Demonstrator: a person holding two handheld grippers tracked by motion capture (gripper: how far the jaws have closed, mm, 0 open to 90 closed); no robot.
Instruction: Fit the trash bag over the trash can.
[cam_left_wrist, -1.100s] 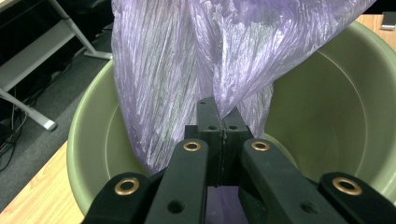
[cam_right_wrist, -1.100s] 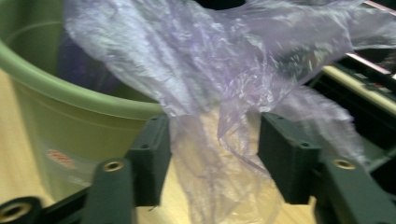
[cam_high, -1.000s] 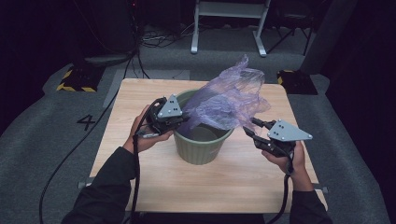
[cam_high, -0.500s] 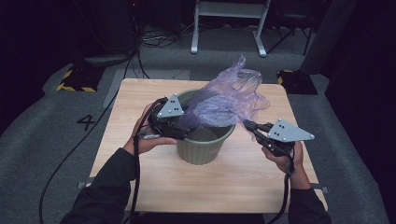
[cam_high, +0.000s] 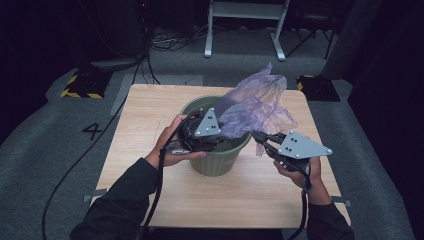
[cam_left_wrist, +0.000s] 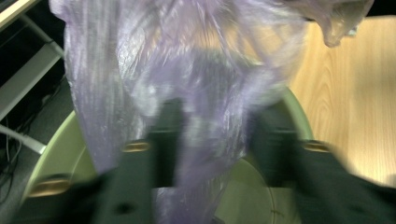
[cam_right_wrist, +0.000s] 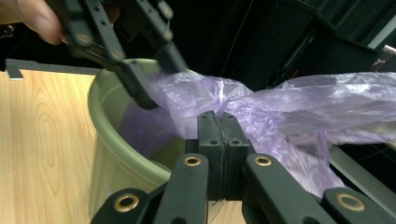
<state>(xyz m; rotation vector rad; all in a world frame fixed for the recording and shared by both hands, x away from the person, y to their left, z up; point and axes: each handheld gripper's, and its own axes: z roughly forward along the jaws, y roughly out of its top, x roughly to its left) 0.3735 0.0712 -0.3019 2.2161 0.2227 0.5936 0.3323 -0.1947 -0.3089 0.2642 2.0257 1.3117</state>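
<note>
Right gripper: jaws pressed together, clamped on fold of purple plastic bag, just beside near-right rim of green bin. Left gripper over bin's left rim, jaws apart and just been closing, bag film draped between them, pads not pinching it. Bag rises from bin mouth, billowing toward far right. Bin stands mid-table

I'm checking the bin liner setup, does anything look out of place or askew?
Yes. The purple bag isn't seated in the green bin: most of it billows up and over the far right rim. The right tool pinches a bunched fold, and the left tool has film between its jaws.
</note>
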